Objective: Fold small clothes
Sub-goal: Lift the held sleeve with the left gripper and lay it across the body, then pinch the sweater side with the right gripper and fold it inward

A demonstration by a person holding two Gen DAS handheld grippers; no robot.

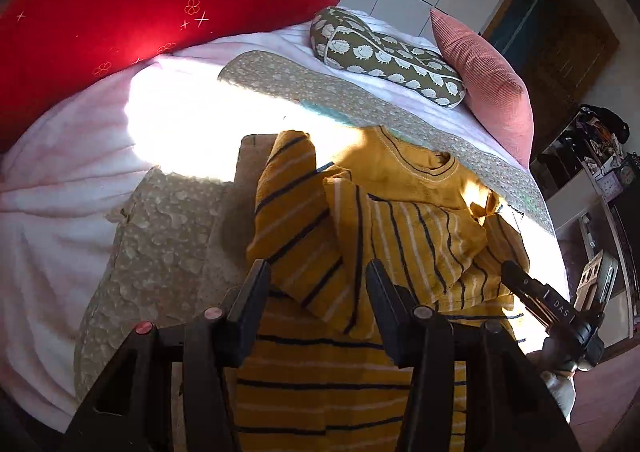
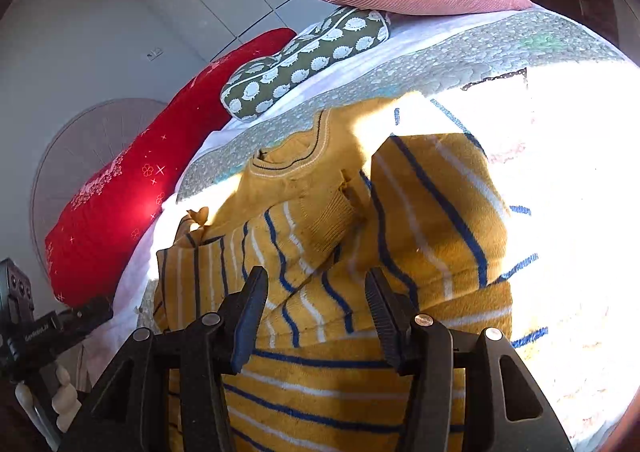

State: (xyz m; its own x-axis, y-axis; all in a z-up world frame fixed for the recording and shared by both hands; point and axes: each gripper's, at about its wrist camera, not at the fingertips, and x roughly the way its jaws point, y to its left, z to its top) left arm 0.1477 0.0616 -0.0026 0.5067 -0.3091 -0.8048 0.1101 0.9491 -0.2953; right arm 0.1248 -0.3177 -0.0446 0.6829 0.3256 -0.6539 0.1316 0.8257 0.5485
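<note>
A small mustard-yellow sweater (image 1: pixel 400 212) with navy and white stripes lies on a patterned quilt (image 1: pixel 160 236) on the bed. Both sleeves are folded in across its chest. It also shows in the right wrist view (image 2: pixel 400 212). My left gripper (image 1: pixel 316 276) is open, hovering over the sweater's lower left part, jaws apart with cloth seen between them. My right gripper (image 2: pixel 316 284) is open over the sweater's lower hem area. The right gripper also shows in the left wrist view (image 1: pixel 536 292) at the sweater's right edge. Neither holds cloth.
A red pillow (image 1: pixel 120 24), a green hedgehog-print pillow (image 1: pixel 384 56) and a pink cushion (image 1: pixel 492 84) lie at the head of the bed. White blanket (image 1: pixel 52 212) covers the left. Shelves with clutter (image 1: pixel 596 156) stand to the right. Strong sunlight washes out part of the bed.
</note>
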